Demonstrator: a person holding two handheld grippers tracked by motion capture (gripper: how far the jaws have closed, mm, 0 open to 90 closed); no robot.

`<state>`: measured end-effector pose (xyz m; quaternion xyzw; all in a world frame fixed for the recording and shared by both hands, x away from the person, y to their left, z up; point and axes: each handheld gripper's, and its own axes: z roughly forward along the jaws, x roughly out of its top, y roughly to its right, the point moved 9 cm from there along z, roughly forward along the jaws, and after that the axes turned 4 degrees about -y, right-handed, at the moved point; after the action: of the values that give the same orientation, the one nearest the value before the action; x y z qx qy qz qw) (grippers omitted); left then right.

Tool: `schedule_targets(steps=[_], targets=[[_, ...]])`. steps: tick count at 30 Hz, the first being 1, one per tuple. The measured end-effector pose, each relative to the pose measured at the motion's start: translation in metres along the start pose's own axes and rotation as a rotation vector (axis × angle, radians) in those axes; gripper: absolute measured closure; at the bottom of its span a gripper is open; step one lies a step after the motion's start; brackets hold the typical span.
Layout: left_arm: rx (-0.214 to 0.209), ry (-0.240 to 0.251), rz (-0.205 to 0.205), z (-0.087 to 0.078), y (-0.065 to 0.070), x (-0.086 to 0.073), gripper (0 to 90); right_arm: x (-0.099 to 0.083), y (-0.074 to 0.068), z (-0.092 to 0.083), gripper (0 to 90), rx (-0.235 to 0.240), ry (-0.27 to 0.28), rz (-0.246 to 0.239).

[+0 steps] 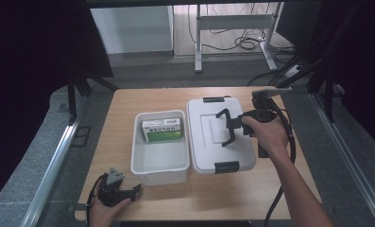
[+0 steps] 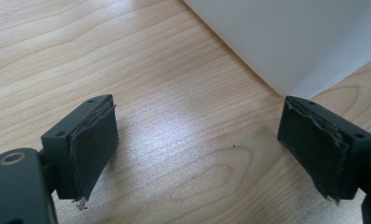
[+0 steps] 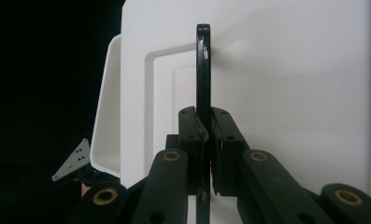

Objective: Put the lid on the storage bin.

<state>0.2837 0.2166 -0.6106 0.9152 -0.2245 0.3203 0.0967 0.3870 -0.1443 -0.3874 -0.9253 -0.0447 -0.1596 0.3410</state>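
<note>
From above, a wooden counter (image 1: 128,101) carries an open white bin (image 1: 159,163) with a green-and-white box (image 1: 163,129) lying inside at its far end. Touching the bin's right side lies a white lid (image 1: 219,137) with a dark latch (image 1: 226,166) at each short end. My right gripper (image 1: 228,127) hovers over the lid's middle, my right hand (image 1: 265,132) wrapped around it and my forearm reaching in from the lower right. Black handle-like pieces show at its jaws. My left gripper (image 1: 116,187) rests near the counter's near-left corner, just in front of the bin, held low in my left hand (image 1: 105,210).

In the left gripper view, my jaws stand wide apart with nothing between them, only bare wood below. One pad (image 2: 93,144) is frayed at its edge. A corner of the white bin (image 2: 290,42) sits just beyond.

In the right gripper view, my jaws are pinched tight on a thin black handle (image 3: 203,65) that stands edge-on over the lid (image 3: 290,70). The bin's rim (image 3: 103,116) peeks out to the left.

I judge the lid to be light, stiff, smooth plastic. The narrow handle looks like the surest hold, though it could swivel in a thin grip. The flat face offers nothing to pinch.
</note>
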Motion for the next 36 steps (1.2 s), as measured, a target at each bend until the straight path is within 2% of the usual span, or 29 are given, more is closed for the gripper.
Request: schedule_targets(steps=[17, 36], targets=[[-0.001, 0.000, 0.001, 0.000, 0.000, 0.000, 12.1, 0.000, -0.020, 0.006, 84.3, 0.031, -0.014, -0.016], [-0.002, 0.000, 0.002, 0.000, 0.000, 0.000, 12.1, 0.000, -0.036, 0.005, 84.4, 0.039, -0.020, -0.038]])
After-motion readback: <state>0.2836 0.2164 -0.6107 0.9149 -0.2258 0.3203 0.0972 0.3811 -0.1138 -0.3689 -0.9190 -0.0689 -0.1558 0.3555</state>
